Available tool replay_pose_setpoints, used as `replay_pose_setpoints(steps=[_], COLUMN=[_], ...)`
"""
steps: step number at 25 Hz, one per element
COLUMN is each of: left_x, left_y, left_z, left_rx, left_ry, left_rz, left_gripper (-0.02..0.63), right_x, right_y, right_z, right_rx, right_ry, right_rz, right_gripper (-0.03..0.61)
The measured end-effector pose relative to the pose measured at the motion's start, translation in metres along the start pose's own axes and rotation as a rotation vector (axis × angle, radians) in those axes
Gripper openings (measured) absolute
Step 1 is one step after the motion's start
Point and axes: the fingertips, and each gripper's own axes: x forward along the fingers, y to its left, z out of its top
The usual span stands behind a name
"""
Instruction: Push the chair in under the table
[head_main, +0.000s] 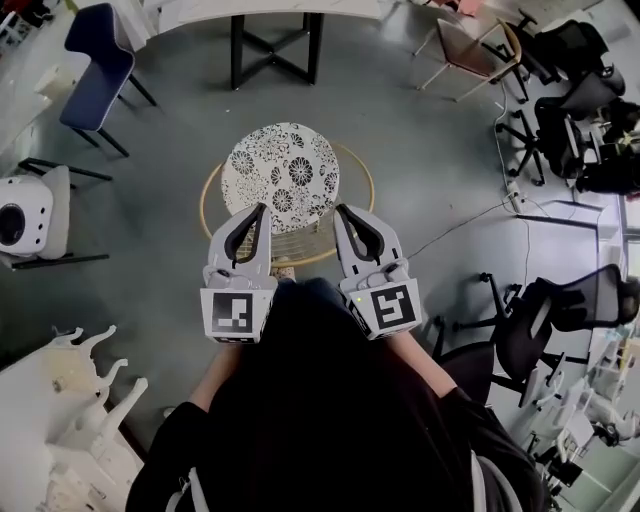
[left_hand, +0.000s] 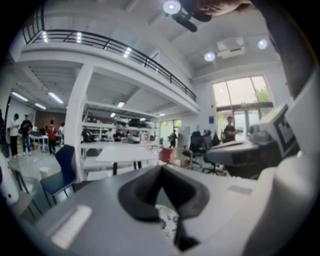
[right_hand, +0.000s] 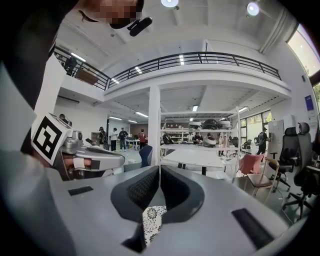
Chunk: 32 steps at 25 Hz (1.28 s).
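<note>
The jaws of the left gripper are seen fully closed with nothing between them; those of the right gripper are closed and empty likewise. Both tips are held side by side over the near edge of the round chair with a floral seat and gold wire frame; contact cannot be told. Its wire back is turned toward the person and its seat toward the white-topped table with black legs, well apart from it; no long axis is shown by the round seat

Two grey hand-held grippers, left and right; one round floral-seated gold-wire chair; one blue chair; one pink chair; one white bench.
</note>
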Motion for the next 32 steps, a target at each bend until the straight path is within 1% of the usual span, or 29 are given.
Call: replay_pose_setpoints(steps=[5,11,15,18,20,22,32], left_x=[0.006,0.007,0.012,0.014,0.012,0.01,0.001], left_y=[0.011,0.019,0.018,0.013,0.008,0.003,0.001], left_z=[-0.017,-0.046,-0.067,-0.083,-0.094,-0.107,-0.178], left_rx=[0.008,-0.009,0.009,-0.016,-0.034,-0.031,-0.071], left_ry=[0.035,0.12,0.18,0.192,0.191,0.206,0.38], left_rz=[-0.002,0.022,0.029,0.005,-0.034,-0.063,-0.098], left_gripper=[0.008,0.008,0.008,0.008,0.008,0.008,0.012], right_x=[0.01,0.015,0.017,0.016,0.014,0.013,0.01], right_y=[-0.004,-0.011,-0.017,-0.019,-0.017,-0.016,-0.014], right_z=[-0.014,-0.039,-0.064,-0.085,-0.097,-0.109,-0.166], right_rx=[-0.032,-0.055,-0.07,-0.078,-0.089,-0.1,-0.136], right_ry=[0.048,0.09,0.14,0.182,0.21,0.24,0.352], right_rz=[0.024,0.077,0.107,0.13,0.15,0.173,0.275], right_gripper=[0.022,0.023,0.022,0.023,0.022,0.023,0.023])
